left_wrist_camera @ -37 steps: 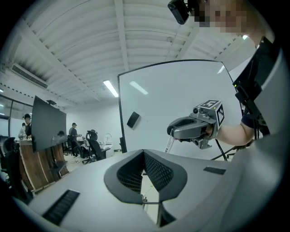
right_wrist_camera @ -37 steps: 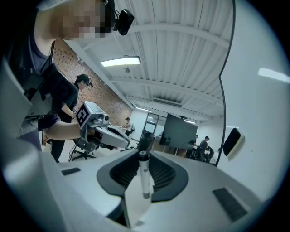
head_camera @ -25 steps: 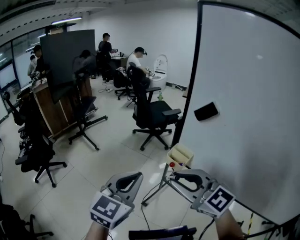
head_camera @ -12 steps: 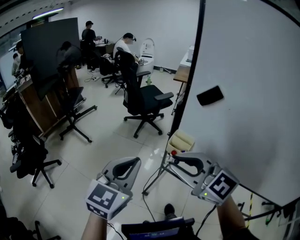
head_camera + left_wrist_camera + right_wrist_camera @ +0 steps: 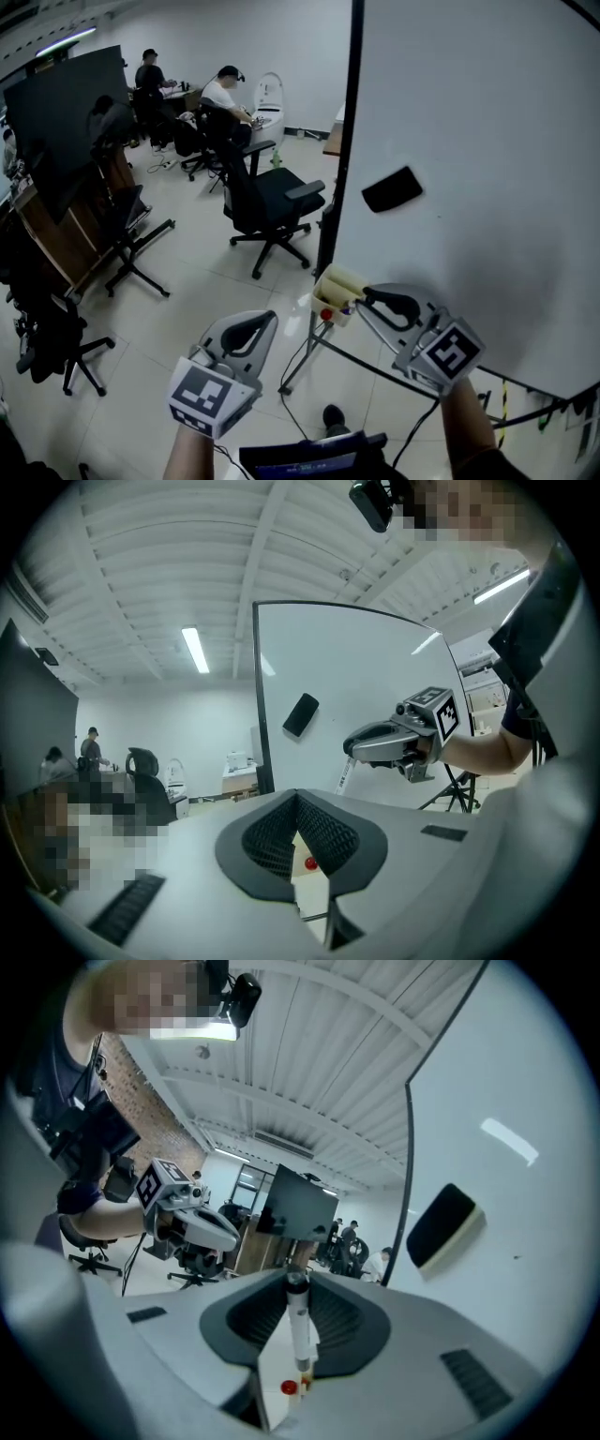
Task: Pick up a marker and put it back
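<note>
— Across the room, what surrounds the board?
— Pale glossy floor tiles (image 5: 187,300), black office chairs (image 5: 267,202) on castors, a big dark panel (image 5: 66,112) at the left, and people (image 5: 225,89) by the far wall. A tall whiteboard (image 5: 487,141) in a black frame fills the right side, and a black eraser (image 5: 392,188) is stuck to it. A small cream box (image 5: 337,286) sits at its lower left corner, with a small red thing (image 5: 325,314) just beside it.
— And the hands?
— Both reach forward, roughly level. The right tongs (image 5: 298,1288) hover near the cream box, close to the board's lower edge. They grip a white marker (image 5: 299,1330), which hangs down from the tips. The left tongs (image 5: 296,803) are lower and to the left, over the floor and well apart from the board. Their tips are together with nothing between them.
— Anything unclear?
— The marker's lower end is too small to tell its colour, and from the head view it is lost against the box. The whiteboard runs out of frame at the top and right. A dark object (image 5: 314,459) at the bottom edge is cut off, and I cannot tell what it is.
</note>
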A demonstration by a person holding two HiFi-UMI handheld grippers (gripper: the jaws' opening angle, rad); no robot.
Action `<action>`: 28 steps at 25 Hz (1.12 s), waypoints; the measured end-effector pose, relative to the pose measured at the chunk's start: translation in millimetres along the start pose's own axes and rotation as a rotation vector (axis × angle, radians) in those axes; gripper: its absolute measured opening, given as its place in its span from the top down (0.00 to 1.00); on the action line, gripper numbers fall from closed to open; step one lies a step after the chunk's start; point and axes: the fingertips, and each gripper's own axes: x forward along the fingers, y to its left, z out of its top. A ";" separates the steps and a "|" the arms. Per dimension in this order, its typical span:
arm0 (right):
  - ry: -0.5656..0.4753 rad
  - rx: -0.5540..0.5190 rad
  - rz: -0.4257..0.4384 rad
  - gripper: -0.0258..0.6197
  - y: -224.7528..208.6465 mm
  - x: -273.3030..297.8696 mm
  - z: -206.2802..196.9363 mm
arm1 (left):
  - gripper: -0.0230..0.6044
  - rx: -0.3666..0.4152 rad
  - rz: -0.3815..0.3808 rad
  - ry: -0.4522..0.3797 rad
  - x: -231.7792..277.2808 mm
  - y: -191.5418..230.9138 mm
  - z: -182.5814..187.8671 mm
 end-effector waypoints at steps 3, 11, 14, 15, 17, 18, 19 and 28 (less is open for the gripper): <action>0.034 0.027 -0.039 0.81 -29.6 -3.9 -22.8 | 0.96 -0.005 -0.029 0.013 32.4 -2.6 2.0; 0.064 0.049 -0.117 0.81 -79.0 5.0 -77.1 | 0.96 -0.009 -0.081 0.063 111.7 -11.4 -16.4; 0.079 0.083 -0.112 0.81 -87.3 14.7 -97.6 | 0.96 -0.012 -0.099 0.082 134.3 -12.4 -21.3; 0.083 0.090 -0.111 0.81 -89.2 17.3 -104.7 | 0.96 -0.015 -0.105 0.087 140.8 -12.4 -23.0; 0.095 0.104 -0.114 0.81 -92.2 21.3 -119.5 | 0.96 -0.028 -0.115 0.097 151.7 -12.4 -27.5; 0.101 0.114 -0.114 0.81 -93.0 23.6 -126.7 | 0.96 -0.036 -0.120 0.101 156.1 -12.3 -30.2; 0.107 0.121 -0.111 0.81 -93.4 26.3 -133.5 | 0.96 -0.043 -0.124 0.106 160.2 -11.9 -33.1; 0.195 0.145 -0.064 0.81 -82.2 46.3 -183.4 | 0.96 -0.083 -0.120 0.151 177.2 -5.1 -59.9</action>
